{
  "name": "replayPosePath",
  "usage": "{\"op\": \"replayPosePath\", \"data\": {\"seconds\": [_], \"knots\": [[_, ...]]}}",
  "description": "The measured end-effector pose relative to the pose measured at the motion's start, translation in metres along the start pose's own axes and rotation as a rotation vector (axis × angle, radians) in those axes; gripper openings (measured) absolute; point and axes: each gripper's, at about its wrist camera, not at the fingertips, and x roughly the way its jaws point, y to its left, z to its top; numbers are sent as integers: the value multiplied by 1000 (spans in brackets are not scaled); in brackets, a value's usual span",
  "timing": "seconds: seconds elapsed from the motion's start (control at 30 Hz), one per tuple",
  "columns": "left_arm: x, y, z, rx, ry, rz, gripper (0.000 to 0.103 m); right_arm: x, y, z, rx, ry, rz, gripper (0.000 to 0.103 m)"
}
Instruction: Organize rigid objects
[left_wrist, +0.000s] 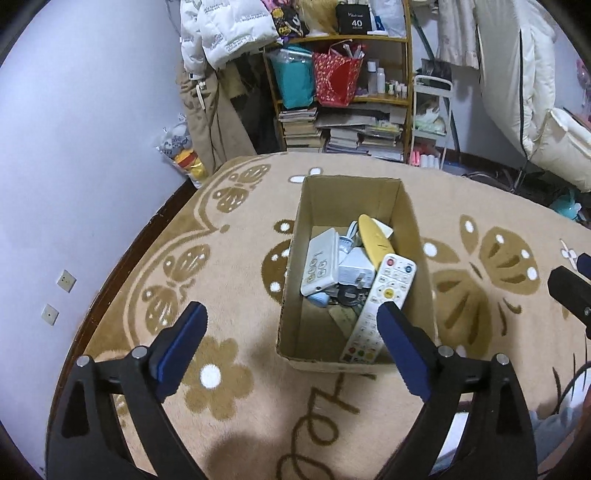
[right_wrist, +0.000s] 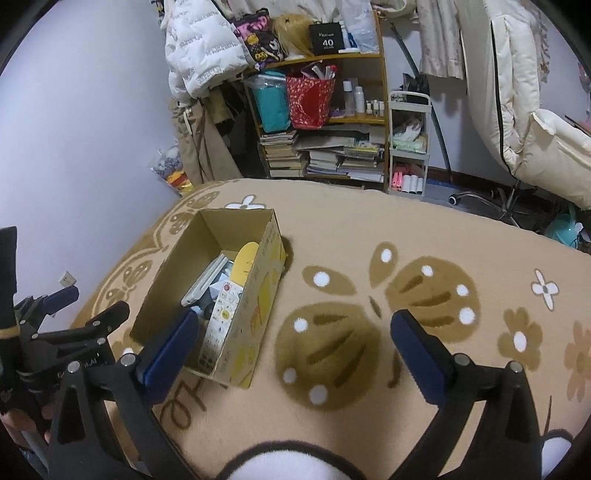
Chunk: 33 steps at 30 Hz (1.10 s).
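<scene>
An open cardboard box (left_wrist: 295, 332) (right_wrist: 255, 328) stands on the beige patterned blanket (left_wrist: 240, 258). Inside lie a white remote control (left_wrist: 384, 299) (right_wrist: 221, 317) leaning on the right wall, a white power strip (left_wrist: 320, 261), a white plug adapter (left_wrist: 356, 269), a yellow oval piece (left_wrist: 373, 236) (right_wrist: 245, 264) and smaller items beneath. My left gripper (left_wrist: 291, 314) hovers above the box's near end, open, with nothing held. My right gripper (right_wrist: 295, 325) is open and empty over the blanket, to the right of the box. The left gripper (right_wrist: 66, 310) shows at the left edge of the right wrist view.
A shelf (left_wrist: 343, 92) stacked with books, bags and bottles stands behind the bed. A white jacket (left_wrist: 221, 33) hangs to its left. A small white trolley (right_wrist: 410, 144) and an office chair (right_wrist: 546, 110) stand at the back right. A lilac wall (left_wrist: 74, 147) runs along the left.
</scene>
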Motion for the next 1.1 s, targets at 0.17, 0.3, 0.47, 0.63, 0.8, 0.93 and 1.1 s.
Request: {"op": "replayPosePath", "data": {"seconds": [0.17, 0.3, 0.47, 0.63, 0.8, 0.93, 1.1], "knots": [[-17, -8, -7, 19, -29, 21, 93, -21, -5, -13, 4, -56, 18, 103], [-36, -16, -14, 39, -78, 47, 93, -33, -8, -21, 10, -113, 43, 103], [-54, -22, -22, 45, -148, 76, 93, -41, -15, -30, 31, -151, 53, 103], [-64, -22, -29, 5, -203, 40, 93, -51, -22, -40, 41, -210, 42, 103], [-70, -22, -30, -29, -258, 31, 93, -58, -21, -42, 13, -264, -1, 103], [-68, -24, -32, -12, -258, 27, 93, -59, -21, -43, -3, -284, -22, 103], [-66, -24, -35, -20, -256, 18, 93, -57, -20, -44, -7, -279, -34, 103]]}}
